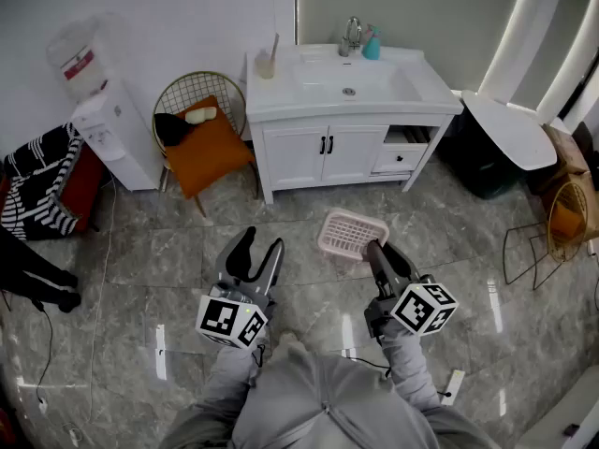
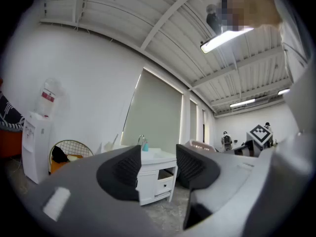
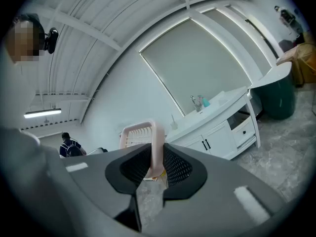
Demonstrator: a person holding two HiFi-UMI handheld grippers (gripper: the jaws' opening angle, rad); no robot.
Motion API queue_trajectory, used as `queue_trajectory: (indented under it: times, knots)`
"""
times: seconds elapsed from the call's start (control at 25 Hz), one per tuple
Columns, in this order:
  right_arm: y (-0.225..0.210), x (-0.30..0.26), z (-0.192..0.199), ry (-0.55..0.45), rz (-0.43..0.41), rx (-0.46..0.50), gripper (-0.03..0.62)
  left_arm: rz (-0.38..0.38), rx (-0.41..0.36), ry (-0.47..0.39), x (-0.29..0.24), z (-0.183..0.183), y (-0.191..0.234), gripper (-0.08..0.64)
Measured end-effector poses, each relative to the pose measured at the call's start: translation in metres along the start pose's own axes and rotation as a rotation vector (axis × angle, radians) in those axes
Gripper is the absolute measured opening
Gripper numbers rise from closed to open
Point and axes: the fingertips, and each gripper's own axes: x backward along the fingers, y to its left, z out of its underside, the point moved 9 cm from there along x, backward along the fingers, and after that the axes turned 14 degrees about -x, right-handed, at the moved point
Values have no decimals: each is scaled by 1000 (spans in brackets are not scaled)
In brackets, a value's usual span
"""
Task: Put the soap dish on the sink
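head view: the right gripper (image 1: 372,246) is holding the pink soap dish (image 1: 351,232) in the air above the floor, well apart from the sink (image 1: 416,84); this looks like the carrying step, and next it needs walking up and setting down beside the basin. the dish's long axis is lying roughly crosswise, its open face pointing up

left gripper view: the left gripper (image 2: 157,169) is gaping wide, nothing between its jaws

right gripper view: the jaws are pinching the dish's rim

- Glossy grey marble-look floor tiles (image 1: 140,279).
- White wall (image 1: 187,7) behind a gold wire chair (image 1: 187,90) with an orange cushion (image 1: 211,152).
- White water dispenser (image 1: 117,134) beside the chair.
- Strip light (image 2: 222,37) lit on the ribbed ceiling (image 2: 123,9).
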Motion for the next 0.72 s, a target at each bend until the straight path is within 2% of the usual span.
queue_trajectory:
  times: [0.28,0.72]
  knots:
    - [4,-17,-3,-9,13,19,75,-2,0,-22,-13,-5,15,241]
    - [4,-34,-8,-46,41,26,74,36,-6,-29,-32,-2,29,241]
